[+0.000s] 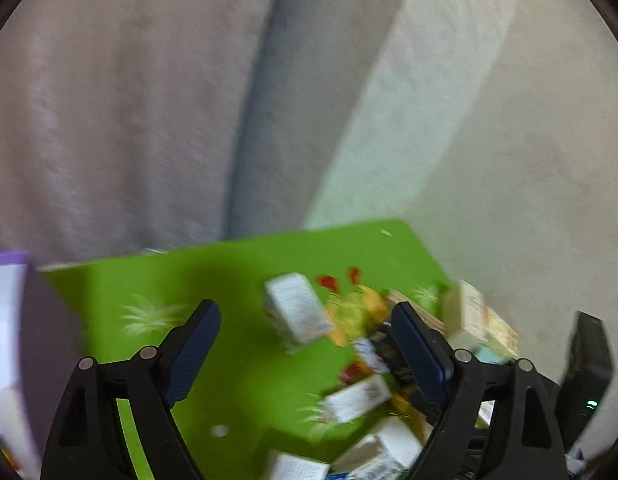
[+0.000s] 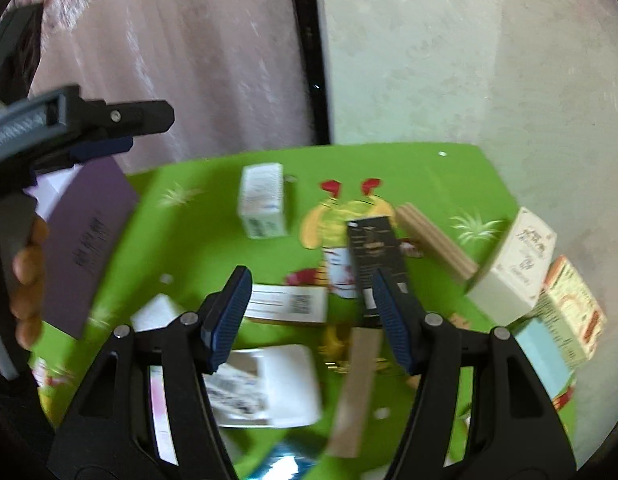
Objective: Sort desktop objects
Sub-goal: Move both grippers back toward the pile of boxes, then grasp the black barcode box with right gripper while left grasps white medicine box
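Observation:
Several small boxes lie scattered on a green table (image 2: pixel 197 248). A white box (image 2: pixel 263 200) stands at the back, also in the left wrist view (image 1: pixel 297 308). A black box (image 2: pixel 375 256) stands in the middle beside a flat white box (image 2: pixel 287 304). A purple box (image 2: pixel 85 248) stands at the left. My right gripper (image 2: pixel 311 316) is open and empty above the boxes. My left gripper (image 1: pixel 305 344) is open and empty; it shows at the upper left of the right wrist view (image 2: pixel 121 132), above the purple box. Both views are blurred.
Cream and orange cartons (image 2: pixel 517 268) and a pale blue box (image 2: pixel 543 356) sit at the table's right edge, next to a wooden block (image 2: pixel 437 244). A curtain (image 2: pixel 189 60) and a pale wall (image 2: pixel 469 60) stand behind the table.

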`<state>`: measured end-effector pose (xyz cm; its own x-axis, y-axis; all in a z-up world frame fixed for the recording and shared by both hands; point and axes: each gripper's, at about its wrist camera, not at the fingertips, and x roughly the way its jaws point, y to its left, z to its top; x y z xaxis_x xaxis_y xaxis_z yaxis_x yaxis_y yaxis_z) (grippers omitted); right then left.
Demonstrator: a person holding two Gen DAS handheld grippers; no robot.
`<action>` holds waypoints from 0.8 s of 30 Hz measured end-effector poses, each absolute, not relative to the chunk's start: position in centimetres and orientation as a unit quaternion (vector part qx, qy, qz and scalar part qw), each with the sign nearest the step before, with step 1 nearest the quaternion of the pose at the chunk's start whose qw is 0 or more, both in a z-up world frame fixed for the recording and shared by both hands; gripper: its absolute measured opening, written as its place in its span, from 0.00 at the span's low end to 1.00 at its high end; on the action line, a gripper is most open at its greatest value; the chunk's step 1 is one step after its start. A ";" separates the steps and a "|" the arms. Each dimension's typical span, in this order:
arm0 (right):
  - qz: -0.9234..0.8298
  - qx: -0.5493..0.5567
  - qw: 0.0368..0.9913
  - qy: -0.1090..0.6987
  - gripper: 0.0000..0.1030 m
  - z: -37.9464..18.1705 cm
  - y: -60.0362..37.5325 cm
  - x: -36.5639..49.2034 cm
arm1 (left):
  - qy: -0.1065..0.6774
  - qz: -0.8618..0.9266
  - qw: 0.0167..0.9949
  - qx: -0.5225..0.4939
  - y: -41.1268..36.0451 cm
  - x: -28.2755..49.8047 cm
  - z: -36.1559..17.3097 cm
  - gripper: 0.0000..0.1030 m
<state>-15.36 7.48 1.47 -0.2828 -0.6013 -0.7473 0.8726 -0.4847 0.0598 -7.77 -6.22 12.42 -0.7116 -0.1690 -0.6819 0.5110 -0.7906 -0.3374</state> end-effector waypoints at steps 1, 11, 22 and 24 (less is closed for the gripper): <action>-0.780 0.367 0.469 0.192 0.64 1.3 7.5 -15.6 | 0.277 -0.886 0.196 0.317 -6.5 -7.8 11.9 0.85; -0.775 0.372 0.443 0.254 0.64 -1.3 6.5 -17.7 | 0.313 -0.856 0.214 0.351 -7.2 -10.1 7.5 0.84; -0.774 0.383 0.436 0.252 0.58 -2.6 6.1 -19.4 | 0.291 -0.835 0.249 0.394 -5.3 -13.6 5.5 0.83; -0.772 0.390 0.435 0.250 0.51 -2.8 6.1 -19.7 | 0.284 -0.835 0.251 0.399 -5.0 -14.3 5.2 0.83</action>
<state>-19.73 6.10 -2.80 -0.3176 -0.4765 -0.8198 0.8663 -0.4973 -0.0466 -14.31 -5.04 5.24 -0.5565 -0.1923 -0.8083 0.6448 -0.7134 -0.2743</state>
